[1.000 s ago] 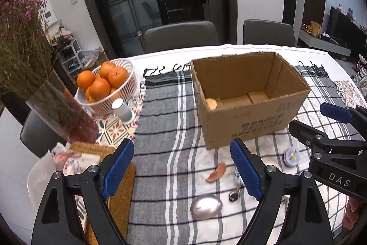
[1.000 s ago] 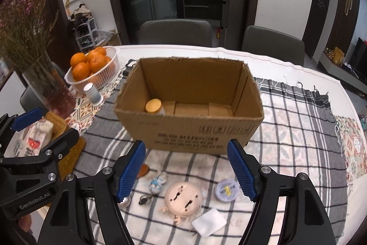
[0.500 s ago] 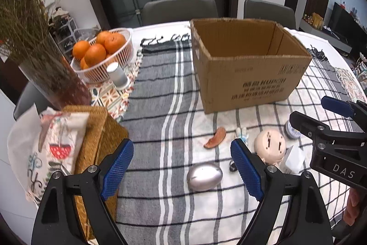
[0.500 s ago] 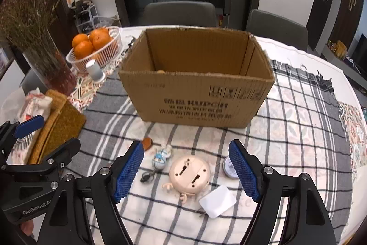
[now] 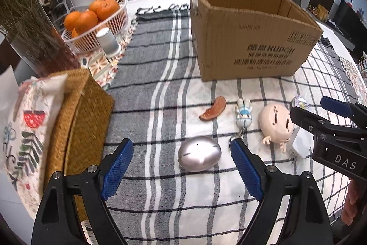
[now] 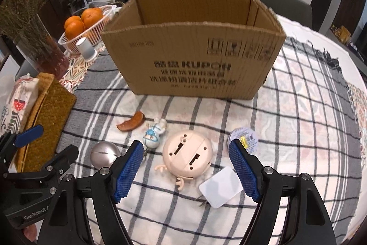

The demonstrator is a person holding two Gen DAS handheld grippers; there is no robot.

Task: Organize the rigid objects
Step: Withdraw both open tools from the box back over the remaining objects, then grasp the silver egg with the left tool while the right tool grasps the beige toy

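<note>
Both grippers hang wide open and empty, low over the tabletop, in front of the cardboard box [image 6: 195,47]. The left gripper [image 5: 182,169] frames the silver egg-shaped piece [image 5: 199,156], the right gripper [image 6: 184,172] the round beige toy [image 6: 187,156] lying face-down, so each looks lined up for its own pick. Both pieces lie loose before the box, probably bound inside.

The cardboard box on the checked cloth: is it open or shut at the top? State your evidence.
Open. The cardboard box stands upright with no flaps across its top; the right wrist view shows its inner back wall over the front rim. Its contents are hidden.
</note>
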